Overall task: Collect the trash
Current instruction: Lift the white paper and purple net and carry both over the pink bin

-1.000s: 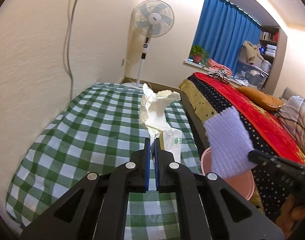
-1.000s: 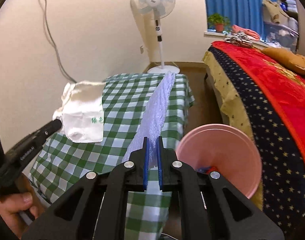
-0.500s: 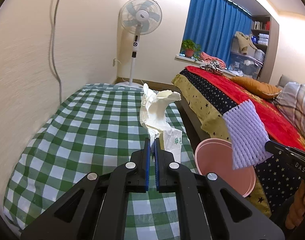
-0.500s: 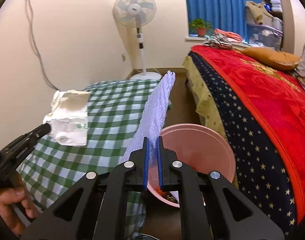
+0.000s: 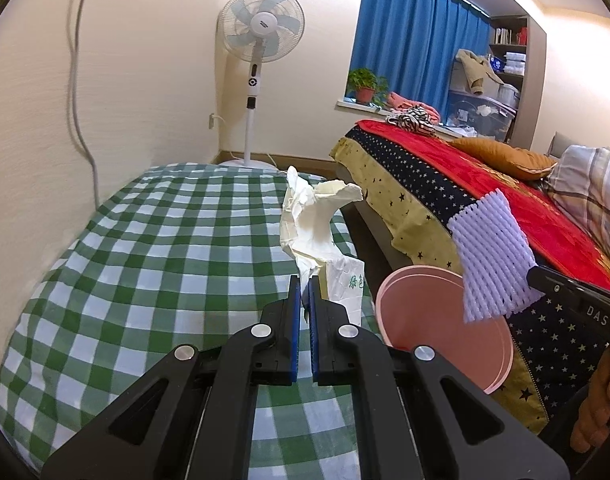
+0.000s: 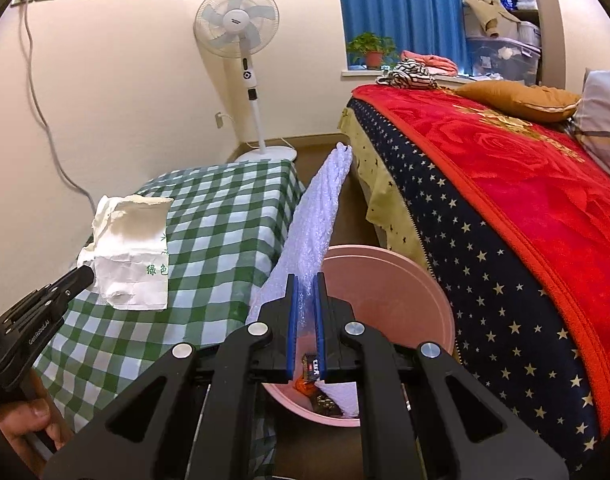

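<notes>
Left wrist view: left gripper (image 5: pixel 303 286) clenched on the crumpled white paper bag (image 5: pixel 319 232), held up over the green-checked tablecloth (image 5: pixel 165 248) as half a second ago, though now nearer the cloth's right edge. Bag thin, creased, torn at the top, green print on its lower flap. Pink bin (image 5: pixel 445 320) round, smooth plastic, on the floor between table and bed (image 5: pixel 445 184); now larger in view than before. White foam net (image 5: pixel 491 258), ribbed mesh sleeve, hanging over the bin's rim, lower and closer to it than before, pinched by the right gripper (image 5: pixel 539 276). Right wrist view: right gripper (image 6: pixel 305 280) grasping the net (image 6: pixel 317 216), a long tapering strip standing up from the blue pads (image 6: pixel 291 320). Bin (image 6: pixel 405 280) now directly under the fingers, having shifted in from the right; wrappers and tissue visible inside. Bag (image 6: pixel 131 256) in the left gripper (image 6: pixel 87 274) over the table, boxy and wrinkled.
</notes>
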Demonstrator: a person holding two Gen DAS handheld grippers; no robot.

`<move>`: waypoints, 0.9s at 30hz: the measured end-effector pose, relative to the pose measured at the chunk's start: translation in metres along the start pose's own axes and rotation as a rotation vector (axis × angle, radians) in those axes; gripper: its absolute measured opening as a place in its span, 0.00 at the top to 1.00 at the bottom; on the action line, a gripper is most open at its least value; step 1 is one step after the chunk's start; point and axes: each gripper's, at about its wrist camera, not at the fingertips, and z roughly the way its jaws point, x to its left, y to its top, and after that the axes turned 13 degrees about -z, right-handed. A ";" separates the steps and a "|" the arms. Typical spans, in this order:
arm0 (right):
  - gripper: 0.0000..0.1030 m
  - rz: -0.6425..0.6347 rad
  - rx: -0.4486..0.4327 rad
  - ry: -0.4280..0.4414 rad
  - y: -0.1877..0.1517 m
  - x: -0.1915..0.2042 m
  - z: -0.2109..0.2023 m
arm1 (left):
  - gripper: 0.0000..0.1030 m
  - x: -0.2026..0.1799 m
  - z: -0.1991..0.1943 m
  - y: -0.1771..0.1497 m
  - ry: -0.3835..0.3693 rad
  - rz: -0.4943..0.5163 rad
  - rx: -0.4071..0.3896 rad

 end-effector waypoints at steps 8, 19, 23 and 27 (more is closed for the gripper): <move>0.92 0.015 0.019 -0.042 -0.003 -0.010 0.008 | 0.96 -0.016 0.017 -0.006 -0.031 0.005 0.022; 0.92 0.049 0.041 -0.071 -0.005 -0.028 0.017 | 0.96 -0.044 0.038 -0.019 -0.081 0.030 0.050; 0.92 0.054 0.049 -0.079 -0.006 -0.032 0.020 | 0.96 -0.053 0.047 -0.024 -0.093 0.037 0.067; 0.92 0.061 0.058 -0.089 -0.007 -0.033 0.022 | 0.96 -0.060 0.057 -0.030 -0.101 0.039 0.089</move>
